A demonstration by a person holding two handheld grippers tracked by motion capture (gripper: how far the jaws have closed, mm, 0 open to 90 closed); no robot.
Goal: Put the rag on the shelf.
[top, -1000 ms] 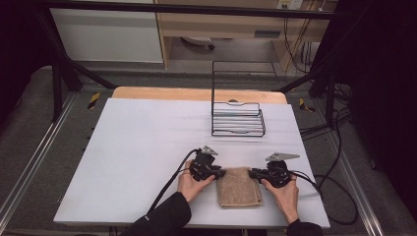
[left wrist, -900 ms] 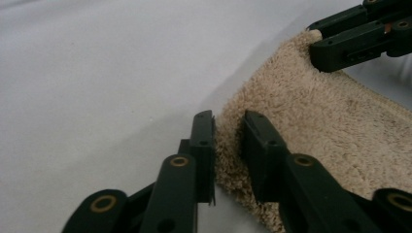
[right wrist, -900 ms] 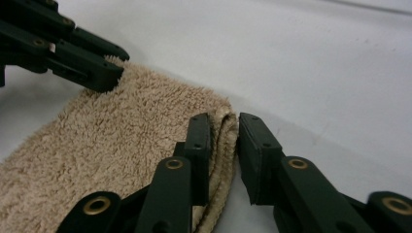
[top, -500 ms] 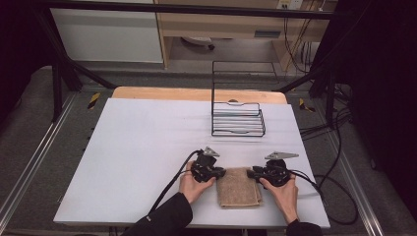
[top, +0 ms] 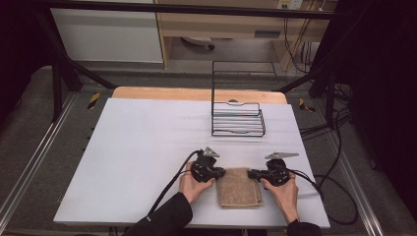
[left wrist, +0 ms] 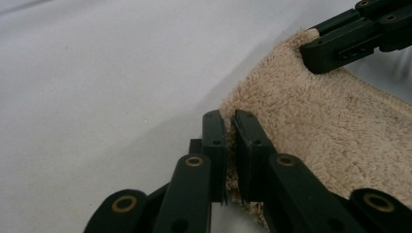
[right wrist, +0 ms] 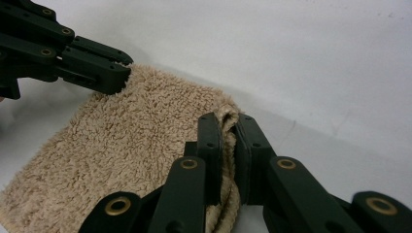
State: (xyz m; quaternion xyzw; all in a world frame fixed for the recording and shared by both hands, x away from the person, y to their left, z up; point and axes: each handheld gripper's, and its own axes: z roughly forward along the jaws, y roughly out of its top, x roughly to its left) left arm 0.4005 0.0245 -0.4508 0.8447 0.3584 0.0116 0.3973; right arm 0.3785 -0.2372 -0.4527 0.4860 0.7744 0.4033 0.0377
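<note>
Barely anything's moved: my left gripper (top: 220, 172) and right gripper (top: 253, 173) are still clamped on the towel's (top: 239, 187) far corners.

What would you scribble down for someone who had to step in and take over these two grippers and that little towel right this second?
Left gripper: shut on the towel's far-left corner.
Right gripper: shut on the far-right corner, pinching several layers of cloth.
The tan towel lies folded and flat on the white table, near the front edge, between both hands. The black wire rack stands farther back, nothing in it.
Done: both far corners gripped.
Left: probably lift the towel, then fold it again or carry it to the rack; which one is unclear.
</note>
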